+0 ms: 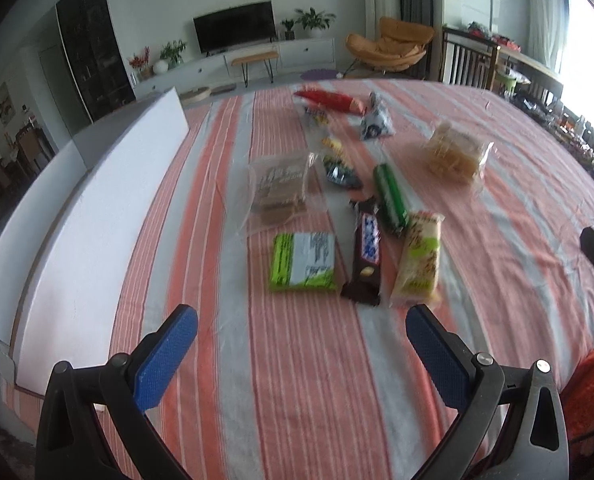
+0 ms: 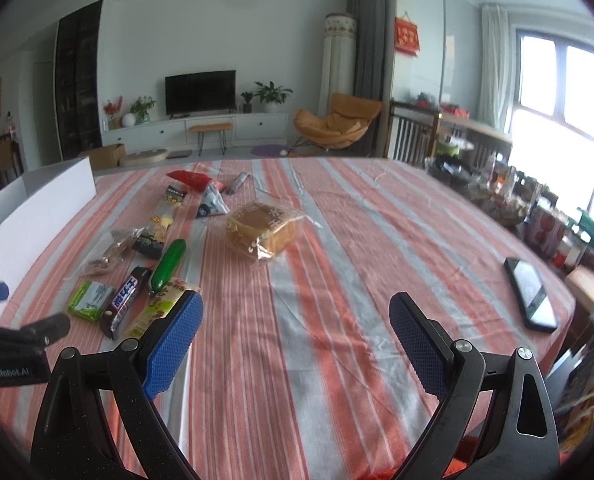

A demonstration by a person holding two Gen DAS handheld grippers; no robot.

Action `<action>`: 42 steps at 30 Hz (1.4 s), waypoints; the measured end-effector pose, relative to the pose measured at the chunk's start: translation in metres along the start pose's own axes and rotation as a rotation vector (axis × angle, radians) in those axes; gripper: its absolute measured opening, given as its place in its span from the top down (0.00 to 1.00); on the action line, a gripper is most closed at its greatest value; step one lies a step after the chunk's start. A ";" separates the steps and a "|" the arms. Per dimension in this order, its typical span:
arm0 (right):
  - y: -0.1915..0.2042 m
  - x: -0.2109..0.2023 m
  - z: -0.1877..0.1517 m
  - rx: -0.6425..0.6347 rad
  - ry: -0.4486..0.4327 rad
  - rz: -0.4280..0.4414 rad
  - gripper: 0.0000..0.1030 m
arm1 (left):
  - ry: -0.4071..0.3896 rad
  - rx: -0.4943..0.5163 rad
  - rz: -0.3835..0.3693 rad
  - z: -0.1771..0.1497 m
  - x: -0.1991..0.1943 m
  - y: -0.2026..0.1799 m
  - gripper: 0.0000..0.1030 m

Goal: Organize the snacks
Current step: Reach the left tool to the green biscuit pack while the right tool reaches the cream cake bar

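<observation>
Several snacks lie in a loose row on the striped tablecloth. Nearest my left gripper are a lime-green pack, a dark chocolate bar and a pale yellow-green pack. Behind them lie a green tube, a clear bag of brown biscuits, a bagged bread loaf, a triangular pack and a red bag. The left gripper is open and empty, just short of the front packs. My right gripper hovers open and empty over bare cloth, with the bread loaf ahead and the chocolate bar to its left.
A long white box runs along the table's left side. A black phone lies at the right edge. Cluttered jars and packets stand beyond the right edge. Bare striped cloth stretches across the table's right half.
</observation>
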State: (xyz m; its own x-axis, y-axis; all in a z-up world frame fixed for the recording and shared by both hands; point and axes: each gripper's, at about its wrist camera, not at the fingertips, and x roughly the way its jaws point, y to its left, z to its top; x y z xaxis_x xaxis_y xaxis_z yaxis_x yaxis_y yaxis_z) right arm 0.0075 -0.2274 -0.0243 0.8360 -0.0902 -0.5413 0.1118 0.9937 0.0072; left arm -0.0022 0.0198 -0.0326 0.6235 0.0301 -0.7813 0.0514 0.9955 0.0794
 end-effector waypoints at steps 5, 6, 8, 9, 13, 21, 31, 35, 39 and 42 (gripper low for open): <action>-0.035 0.021 -0.004 0.187 0.109 0.049 0.07 | 0.050 -0.021 -0.001 -0.007 0.015 0.009 0.00; -0.040 0.025 -0.006 0.218 0.132 0.062 0.07 | 0.062 -0.015 0.002 -0.008 0.018 0.010 0.00; -0.045 0.030 -0.008 0.246 0.163 0.080 0.07 | 0.085 -0.001 0.012 -0.012 0.027 0.010 0.00; -0.044 0.031 -0.008 0.246 0.175 0.084 0.07 | 0.098 0.003 0.015 -0.014 0.031 0.010 0.00; -0.025 0.039 -0.007 0.162 0.240 0.098 0.07 | 0.126 -0.004 0.013 -0.018 0.043 0.014 0.00; 0.046 0.074 0.001 0.003 0.318 0.272 0.07 | 0.163 -0.028 0.012 -0.020 0.063 0.017 0.00; 0.056 0.081 -0.018 -0.017 0.294 0.248 0.07 | 0.146 -0.100 -0.029 -0.025 0.068 0.036 0.00; 0.039 0.081 -0.014 0.065 0.288 0.238 0.07 | 0.156 -0.099 -0.030 -0.023 0.070 0.037 0.00; 0.024 0.086 -0.015 0.143 0.309 0.210 0.07 | 0.165 -0.079 -0.047 -0.022 0.070 0.038 0.00; 0.022 0.087 -0.014 0.164 0.308 0.226 0.07 | 0.141 -0.048 -0.068 -0.026 0.067 0.039 0.00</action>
State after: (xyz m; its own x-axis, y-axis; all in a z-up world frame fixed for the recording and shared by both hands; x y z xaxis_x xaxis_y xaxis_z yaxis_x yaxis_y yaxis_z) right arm 0.0749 -0.2122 -0.0829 0.6520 0.1779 -0.7370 0.0490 0.9602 0.2751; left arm 0.0216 0.0631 -0.0980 0.5043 -0.0290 -0.8631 0.0509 0.9987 -0.0038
